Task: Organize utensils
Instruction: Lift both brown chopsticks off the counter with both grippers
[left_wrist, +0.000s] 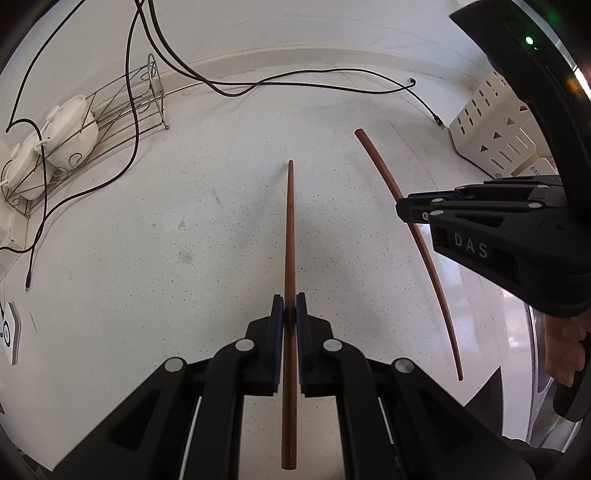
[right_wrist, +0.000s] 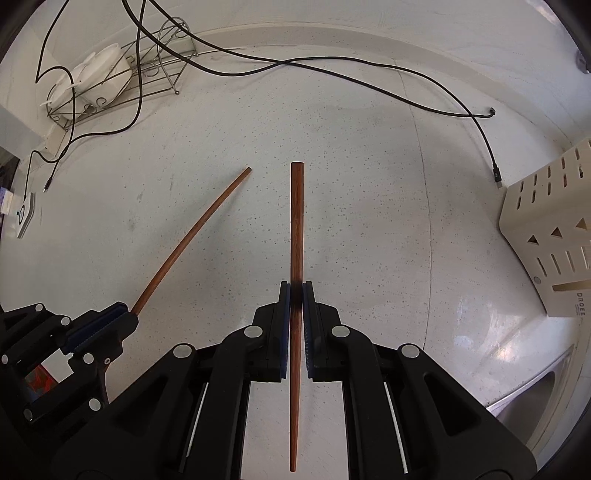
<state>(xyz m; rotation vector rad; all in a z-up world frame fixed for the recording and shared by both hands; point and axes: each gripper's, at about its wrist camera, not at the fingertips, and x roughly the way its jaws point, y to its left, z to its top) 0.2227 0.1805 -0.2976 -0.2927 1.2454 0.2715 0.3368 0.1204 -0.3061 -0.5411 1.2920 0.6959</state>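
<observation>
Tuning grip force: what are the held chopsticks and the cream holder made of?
Chopsticks: likely wood, reddish-brown with visible grain and a smooth matte finish. Cream holder: probably matte plastic or coated metal, with punched slots and triangles; can't tell which.

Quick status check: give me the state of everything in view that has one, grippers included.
left gripper: shut on left chopstick
left chopstick: clamped, held off the counter
right gripper: shut on right chopstick
right chopstick: clamped, held off the counter
utensil holder: standing at the counter's right; inside not visible
white pots: lids on, lying in the wire rack
cable plugs: loose, unplugged
</observation>
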